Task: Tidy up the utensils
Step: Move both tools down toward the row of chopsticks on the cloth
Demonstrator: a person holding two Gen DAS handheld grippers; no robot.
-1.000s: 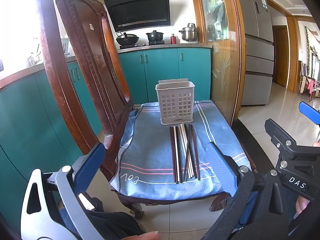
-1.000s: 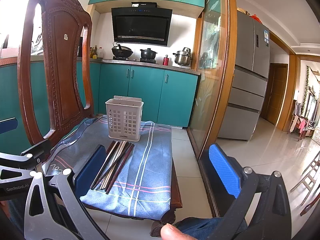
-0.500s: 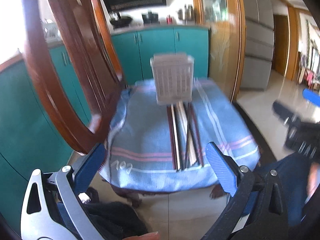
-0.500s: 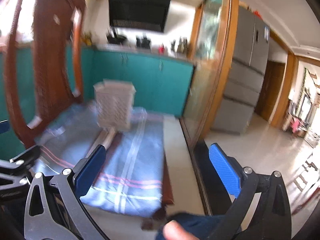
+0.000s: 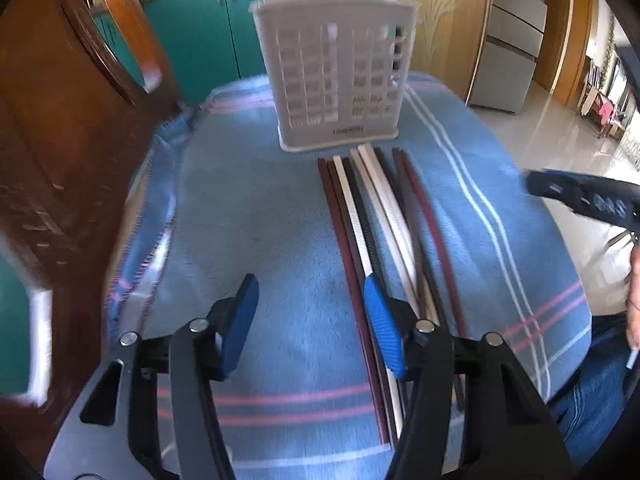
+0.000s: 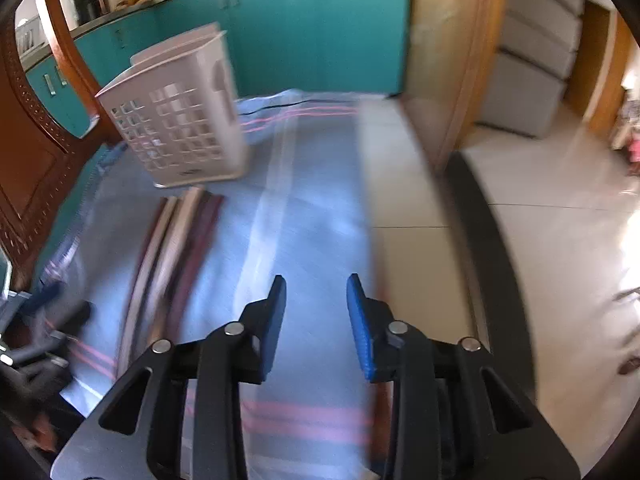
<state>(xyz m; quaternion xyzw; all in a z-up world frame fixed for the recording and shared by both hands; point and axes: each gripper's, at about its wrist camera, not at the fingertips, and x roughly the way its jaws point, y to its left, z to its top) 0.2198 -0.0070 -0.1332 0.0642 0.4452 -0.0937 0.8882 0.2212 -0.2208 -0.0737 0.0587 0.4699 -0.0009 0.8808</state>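
On the blue cloth point(image 5: 260, 208) the chopsticks point(image 5: 376, 216) lie side by side, ends just short of the white basket point(image 5: 336, 76); none visibly in it, so the sorting looks not begun. Left gripper point(image 5: 308, 324) angles down over the cloth, jaws closing, nothing between them, right pad over the chopsticks. Right gripper point(image 6: 316, 320) tilts down over bare cloth right of them, closing, empty.
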